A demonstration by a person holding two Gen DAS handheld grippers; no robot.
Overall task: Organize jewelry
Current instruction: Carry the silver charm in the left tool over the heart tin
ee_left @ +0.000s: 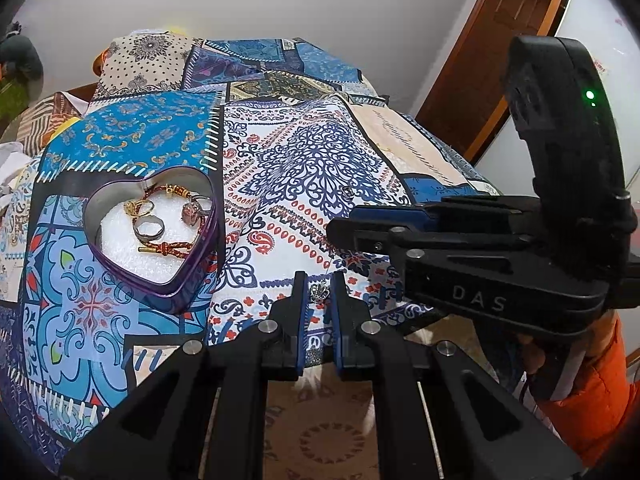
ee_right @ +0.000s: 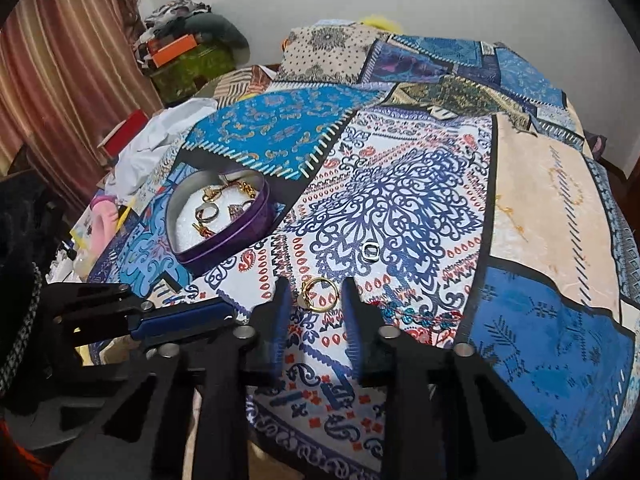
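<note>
A purple heart-shaped tin (ee_left: pixel 200 276) (ee_right: pixel 240 236) stands on the patterned bedspread. It holds a red and gold bracelet (ee_left: pixel 172 249), gold rings and a silver ring (ee_left: pixel 149 229). My left gripper (ee_left: pixel 320 292) is shut on a small silver crown-shaped piece (ee_left: pixel 320 294) just right of the tin. My right gripper (ee_right: pixel 316 294) points down at the cloth. A gold ring (ee_right: pixel 318 294) lies flat between its fingers, with a thin gap on each side. A little beyond it lies a small silver ring (ee_right: pixel 370 251). Each gripper shows from the side in the other's view: the right gripper (ee_left: pixel 340 228), the left gripper (ee_right: pixel 228 314).
The bedspread (ee_right: pixel 520 208) covers a rounded bed that drops off at the near edge. A curtain (ee_right: pixel 60 80), a pile of boxes and clothes (ee_right: pixel 188 52) and white cloth (ee_right: pixel 160 132) sit at the left. An orange sleeve (ee_left: pixel 592 400) and a wooden door frame (ee_left: pixel 500 40) are at the right.
</note>
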